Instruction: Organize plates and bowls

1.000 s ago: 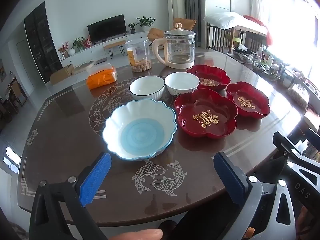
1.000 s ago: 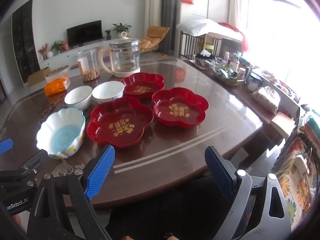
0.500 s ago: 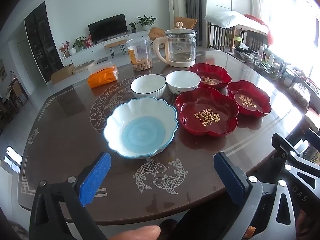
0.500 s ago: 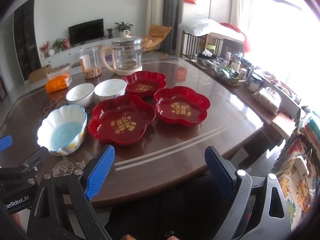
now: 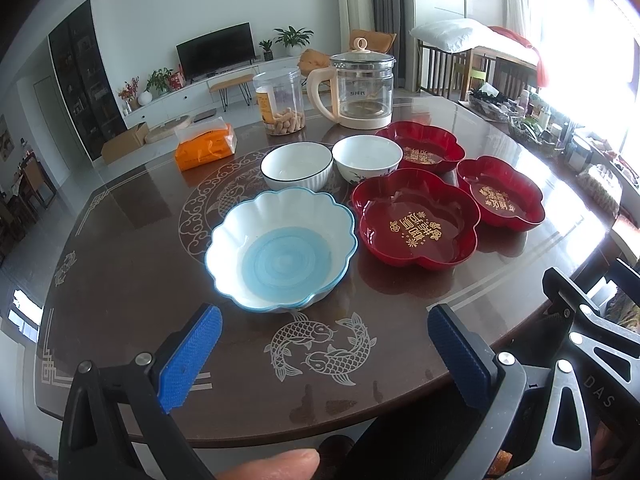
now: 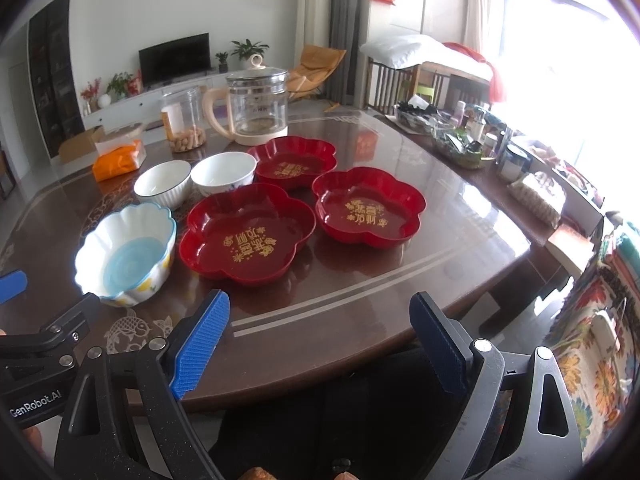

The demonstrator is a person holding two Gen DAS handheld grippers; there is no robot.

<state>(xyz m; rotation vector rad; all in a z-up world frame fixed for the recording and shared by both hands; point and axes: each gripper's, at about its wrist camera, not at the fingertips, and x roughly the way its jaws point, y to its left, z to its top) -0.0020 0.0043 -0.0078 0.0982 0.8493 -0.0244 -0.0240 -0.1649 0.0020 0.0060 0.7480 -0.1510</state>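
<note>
Hard to see: right side of both views blown out by window glare, clutter on the side shelf (image 6: pixel 460 140) unreadable. Gold lettering in the red plates too small to read. Fingertip (image 5: pixel 272 464) cut off at the bottom edge of the left view; left gripper's body clipped at lower left of the right view.

Left to right on the table (image 5: pixel 120 272):
- orange packet (image 5: pixel 205 147), far left, back
- scalloped blue-and-white bowl (image 5: pixel 281 249), front, just ahead of left gripper (image 5: pixel 324 354)
- ribbed white bowl (image 5: pixel 297 164) and plain white bowl (image 5: pixel 367 157) side by side behind it; whether they touch, can't tell
- snack jar (image 5: pixel 280 102) and glass kettle (image 5: pixel 362 88) at the back
- big red plate (image 6: pixel 247 232), roughly in line with right gripper (image 6: pixel 320 340)
- rear red plate (image 6: pixel 294 162) behind it
- right red plate (image 6: pixel 369 205), just beside the big one

Left gripper: jaws spread wide, empty, over the near table edge, short of the scalloped bowl, no contact.
Right gripper: jaws spread wide, empty, at the near edge, well short of the big red plate.
</note>
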